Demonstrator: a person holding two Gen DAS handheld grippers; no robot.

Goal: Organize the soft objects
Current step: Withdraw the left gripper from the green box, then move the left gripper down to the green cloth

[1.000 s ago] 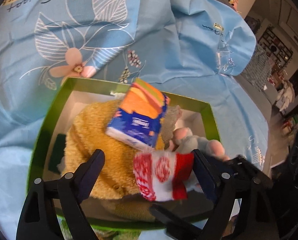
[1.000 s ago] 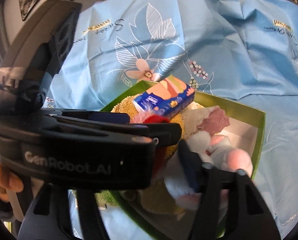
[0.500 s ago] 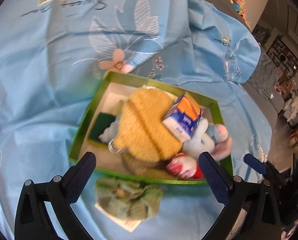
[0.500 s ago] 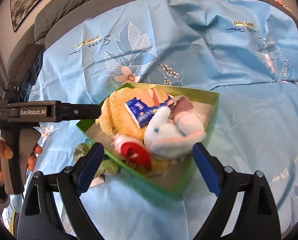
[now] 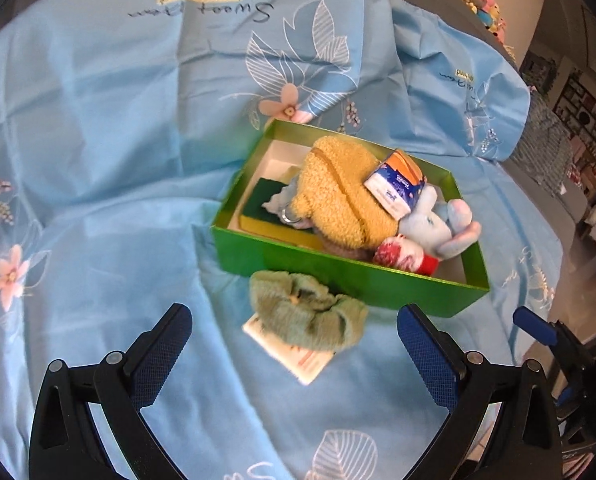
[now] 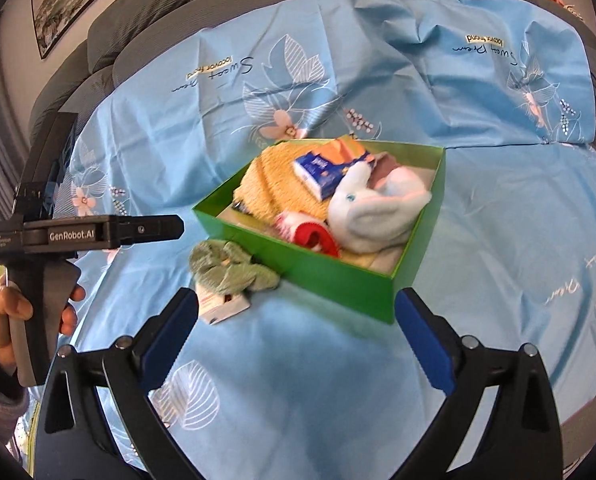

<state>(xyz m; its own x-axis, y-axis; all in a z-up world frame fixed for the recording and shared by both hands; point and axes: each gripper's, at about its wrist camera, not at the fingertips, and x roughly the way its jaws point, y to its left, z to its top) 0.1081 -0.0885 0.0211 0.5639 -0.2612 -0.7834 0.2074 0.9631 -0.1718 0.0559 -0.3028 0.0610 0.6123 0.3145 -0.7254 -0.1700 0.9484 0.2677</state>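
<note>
A green box (image 5: 337, 276) (image 6: 337, 280) sits on the blue sheet. It holds a yellow fuzzy plush (image 5: 337, 196), a blue and orange tissue pack (image 5: 397, 188), a pale blue plush animal (image 5: 437, 228) (image 6: 369, 212) and a red and white sock (image 5: 401, 256) (image 6: 313, 236). In front of the box lies a green fuzzy cloth (image 5: 305, 312) (image 6: 230, 272) on a white card (image 5: 298, 356). My left gripper (image 5: 294, 314) is open and empty, hovering over that cloth. My right gripper (image 6: 296, 298) has its jaws opening, with nothing between them, back from the box's front wall.
A blue flowered sheet (image 5: 118, 140) covers a grey sofa (image 6: 158, 4). A hand (image 6: 2, 312) holds the left gripper's handle (image 6: 98, 232) in the right wrist view. A dark green sponge (image 5: 266, 196) lies in the box's left end. Shelves and furniture stand far right.
Both grippers have opened and drawn back from the box. The sock and the plush animal, earlier between the jaws, now lie in the box. The green cloth has come into view.
</note>
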